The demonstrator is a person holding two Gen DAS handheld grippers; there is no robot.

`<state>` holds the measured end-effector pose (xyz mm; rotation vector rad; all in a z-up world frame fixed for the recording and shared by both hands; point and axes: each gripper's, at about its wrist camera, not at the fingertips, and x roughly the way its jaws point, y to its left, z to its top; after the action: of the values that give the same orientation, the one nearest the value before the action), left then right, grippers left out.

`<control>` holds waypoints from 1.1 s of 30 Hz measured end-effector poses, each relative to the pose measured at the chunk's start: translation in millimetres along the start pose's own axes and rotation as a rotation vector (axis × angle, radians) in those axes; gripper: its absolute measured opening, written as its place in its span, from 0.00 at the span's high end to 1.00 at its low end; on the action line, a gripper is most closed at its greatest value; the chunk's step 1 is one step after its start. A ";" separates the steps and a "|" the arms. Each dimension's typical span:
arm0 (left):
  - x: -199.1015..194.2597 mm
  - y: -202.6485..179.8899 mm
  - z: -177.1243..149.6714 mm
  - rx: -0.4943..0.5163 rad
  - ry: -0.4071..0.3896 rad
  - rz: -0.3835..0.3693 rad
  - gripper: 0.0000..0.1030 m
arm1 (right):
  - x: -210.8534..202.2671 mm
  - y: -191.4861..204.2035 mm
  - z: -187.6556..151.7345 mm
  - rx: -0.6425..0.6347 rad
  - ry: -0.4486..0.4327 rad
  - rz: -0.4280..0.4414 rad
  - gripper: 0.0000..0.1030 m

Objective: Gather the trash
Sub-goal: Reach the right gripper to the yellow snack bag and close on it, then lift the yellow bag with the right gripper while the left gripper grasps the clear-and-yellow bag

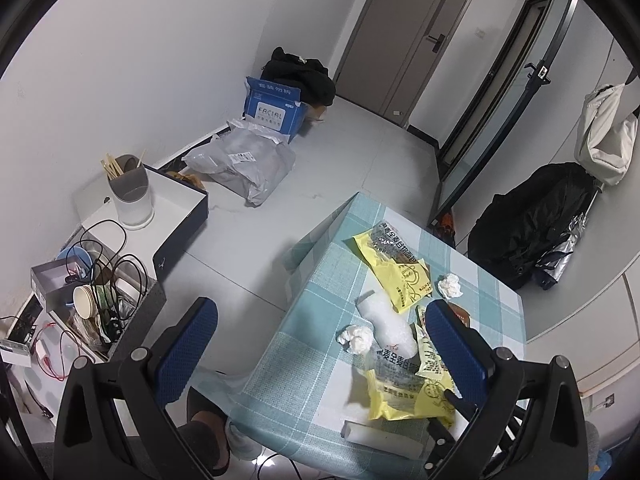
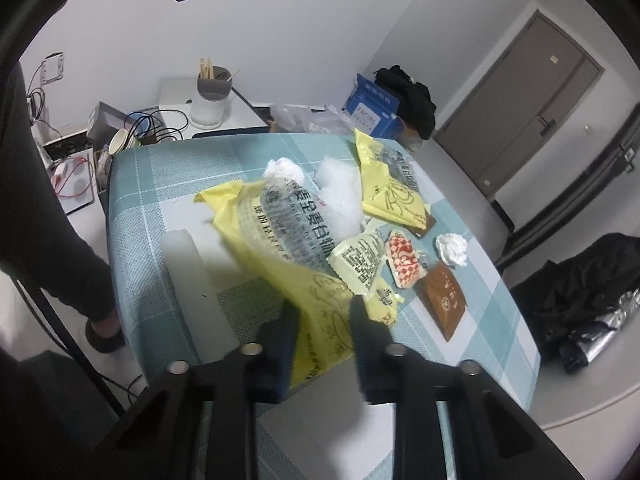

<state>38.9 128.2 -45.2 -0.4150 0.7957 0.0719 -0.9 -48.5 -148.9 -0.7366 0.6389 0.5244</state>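
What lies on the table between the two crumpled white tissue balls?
In the left wrist view, the clear plastic bag and the far yellow bread bag lie between the near tissue ball and the far tissue ball.

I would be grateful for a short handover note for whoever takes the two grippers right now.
Right gripper: closed on the near yellow wrapper, whose edge sits between its fingers; the wrapper is still on the table.
Left gripper: open, empty, over the table's near corner.
Trash on the table: a second yellow wrapper, small yellow packet, red-checked packet, brown packet, two tissue balls, clear plastic bag, white roll.
Done: nothing visibly cleared.
Left: lift the gripped wrapper, then collect the rest. No bin is in view.
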 end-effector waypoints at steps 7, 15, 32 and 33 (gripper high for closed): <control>2.1 -0.4 -1.0 -0.005 -0.004 0.033 0.01 | -13.8 4.5 -2.2 -0.054 -0.034 -0.017 0.89; 2.5 -6.2 -4.6 0.007 -0.003 0.031 0.01 | -33.3 -3.9 -7.7 -0.060 -0.062 -0.022 0.92; 5.0 -19.2 -15.4 0.047 0.011 0.025 0.01 | -78.2 -49.4 -20.8 0.223 -0.094 0.176 0.93; 5.7 -18.9 -15.7 0.042 0.015 0.023 0.01 | -80.6 -53.6 -22.4 0.243 -0.095 0.178 0.93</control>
<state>36.4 104.3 -52.6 -0.3672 0.8151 0.0732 -30.2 -116.1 -82.3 -0.4259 0.6694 0.6287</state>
